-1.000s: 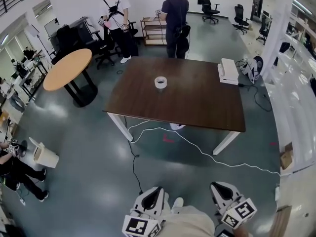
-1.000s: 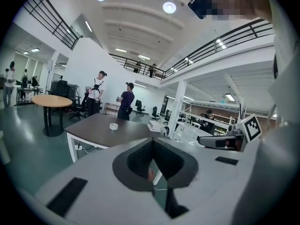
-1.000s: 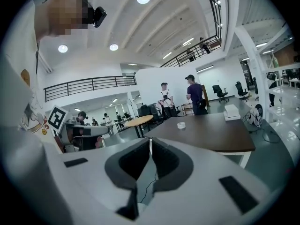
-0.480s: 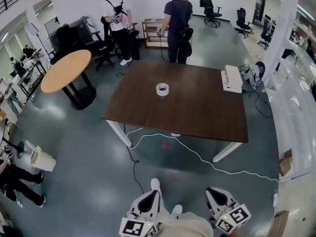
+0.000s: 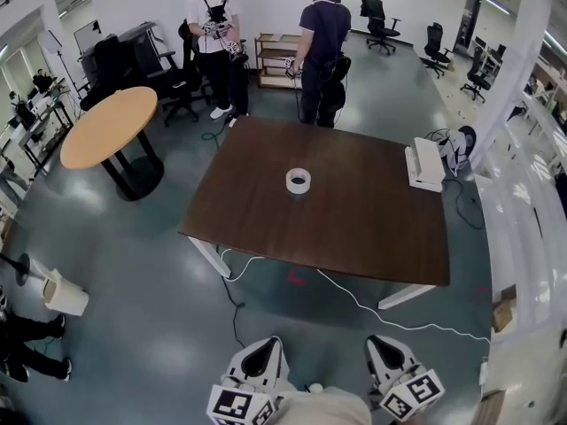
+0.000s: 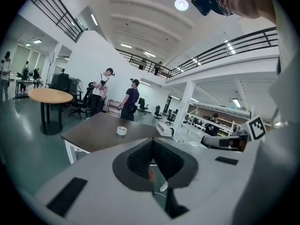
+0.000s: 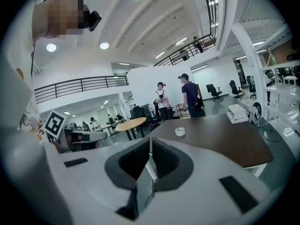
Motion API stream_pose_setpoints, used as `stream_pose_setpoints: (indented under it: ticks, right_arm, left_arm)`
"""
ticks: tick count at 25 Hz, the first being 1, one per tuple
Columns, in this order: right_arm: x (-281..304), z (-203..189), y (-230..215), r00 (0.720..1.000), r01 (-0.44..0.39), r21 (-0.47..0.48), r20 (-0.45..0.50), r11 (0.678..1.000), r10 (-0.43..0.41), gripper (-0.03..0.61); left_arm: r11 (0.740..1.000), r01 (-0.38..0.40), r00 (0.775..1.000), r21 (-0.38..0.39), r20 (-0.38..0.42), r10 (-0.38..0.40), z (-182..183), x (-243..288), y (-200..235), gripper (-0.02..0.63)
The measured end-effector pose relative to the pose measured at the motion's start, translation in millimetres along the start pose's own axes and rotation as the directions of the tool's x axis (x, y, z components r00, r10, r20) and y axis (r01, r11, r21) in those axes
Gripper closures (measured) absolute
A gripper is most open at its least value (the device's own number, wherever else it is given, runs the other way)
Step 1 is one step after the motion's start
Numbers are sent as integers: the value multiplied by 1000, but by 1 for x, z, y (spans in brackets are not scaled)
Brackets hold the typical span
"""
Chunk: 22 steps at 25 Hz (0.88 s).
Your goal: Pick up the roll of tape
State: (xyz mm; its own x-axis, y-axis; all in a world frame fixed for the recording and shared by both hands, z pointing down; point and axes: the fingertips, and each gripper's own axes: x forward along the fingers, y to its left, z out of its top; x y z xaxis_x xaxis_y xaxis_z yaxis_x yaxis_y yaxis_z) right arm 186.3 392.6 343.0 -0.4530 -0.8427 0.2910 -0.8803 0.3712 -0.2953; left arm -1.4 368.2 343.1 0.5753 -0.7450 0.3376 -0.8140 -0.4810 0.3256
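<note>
The roll of tape (image 5: 298, 181) is a white ring lying flat near the middle of a dark brown table (image 5: 372, 228). It also shows small and far off in the left gripper view as the tape (image 6: 121, 131), and in the right gripper view as the tape (image 7: 180, 131). My left gripper (image 5: 268, 347) and right gripper (image 5: 383, 345) sit at the bottom of the head view, over the floor and well short of the table. In the gripper views the left gripper (image 6: 151, 141) and the right gripper (image 7: 150, 140) both have their jaws shut with nothing held.
A white box (image 5: 423, 164) sits at the table's right edge. Two people (image 5: 323, 34) stand beyond the far side. A round wooden table (image 5: 106, 127) is at the left. A white cable (image 5: 390, 312) trails over the floor under the near table edge. A white bin (image 5: 62, 292) lies at left.
The table and the tape have drawn nearer and slid lower in the head view as I move towards them. Both grippers stay at the bottom, still shut.
</note>
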Motion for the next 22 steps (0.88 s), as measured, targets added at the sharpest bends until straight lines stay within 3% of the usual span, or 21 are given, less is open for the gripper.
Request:
stream_pose_setpoints:
  ticks: [9,16,22]
  right_arm:
    - [102,31,16,1000,12,-76,-19,997,-14,532]
    - [170,34,32,993,-91,-156,-86,984,78,532]
    - [223,48,7,998,-58,-135,-48,989,52,552]
  left_arm:
    - [998,52,999,32,6,-52,44,41,87,609]
    - [990,111,994,88,10,-112,65,86,110,609]
    - [990,104,994,91,3,-105,78,129,129,609]
